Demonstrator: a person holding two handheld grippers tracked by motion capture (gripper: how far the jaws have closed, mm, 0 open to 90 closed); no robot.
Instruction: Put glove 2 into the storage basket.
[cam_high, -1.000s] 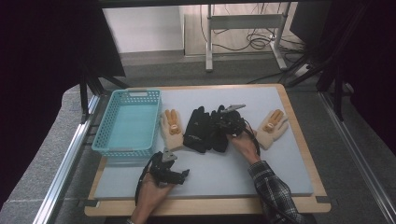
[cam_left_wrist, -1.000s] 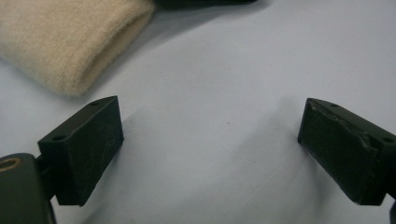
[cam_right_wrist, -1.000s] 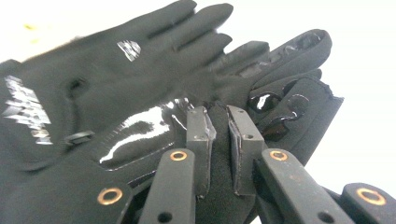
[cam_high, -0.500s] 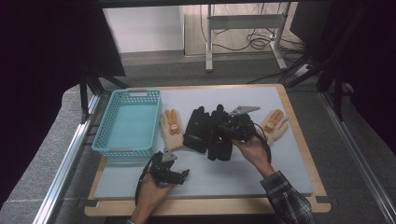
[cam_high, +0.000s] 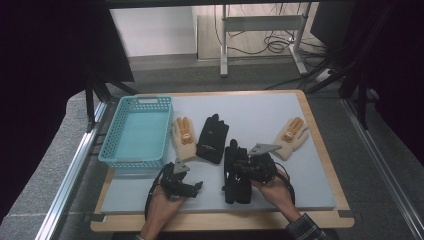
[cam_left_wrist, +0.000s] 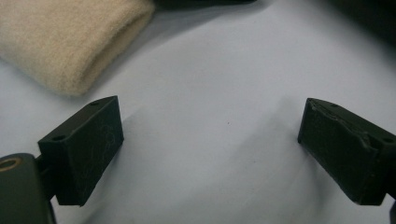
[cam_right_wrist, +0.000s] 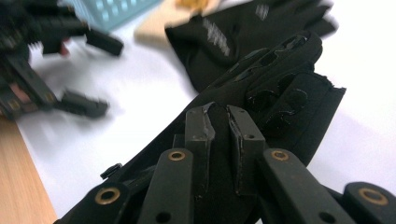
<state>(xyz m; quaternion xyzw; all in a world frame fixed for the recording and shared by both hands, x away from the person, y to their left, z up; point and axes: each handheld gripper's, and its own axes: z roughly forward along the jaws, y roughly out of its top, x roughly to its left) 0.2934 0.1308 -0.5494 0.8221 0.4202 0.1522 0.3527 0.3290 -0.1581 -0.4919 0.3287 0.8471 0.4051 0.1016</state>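
Note:
A black glove (cam_high: 235, 186) lies lengthwise on the white mat (cam_high: 260, 112) near its front edge. My right gripper (cam_high: 244, 168) is shut on its fabric. In the right gripper view the jaws (cam_right_wrist: 220, 115) pinch a fold of this black glove (cam_right_wrist: 285, 88). A second black glove (cam_high: 212, 137) lies flat farther back, also seen as the second black glove (cam_right_wrist: 243, 32). Beside it is a beige glove (cam_high: 184, 135) with orange fingertips. My left gripper (cam_high: 184, 184) stands open just above the mat, its jaws (cam_left_wrist: 210, 116) holding nothing, with the beige glove's cuff (cam_left_wrist: 70, 42) just ahead.
A blue basket (cam_high: 112, 150) stands at the mat's left, open and with nothing in it. Another beige glove (cam_high: 291, 135) lies at the right. The wooden table edge (cam_high: 225, 220) runs along the front. Table legs and cables stand on the floor beyond.
My right gripper has pulled the black glove away from the other black glove toward the front edge of the mat. The left gripper stayed where it was.

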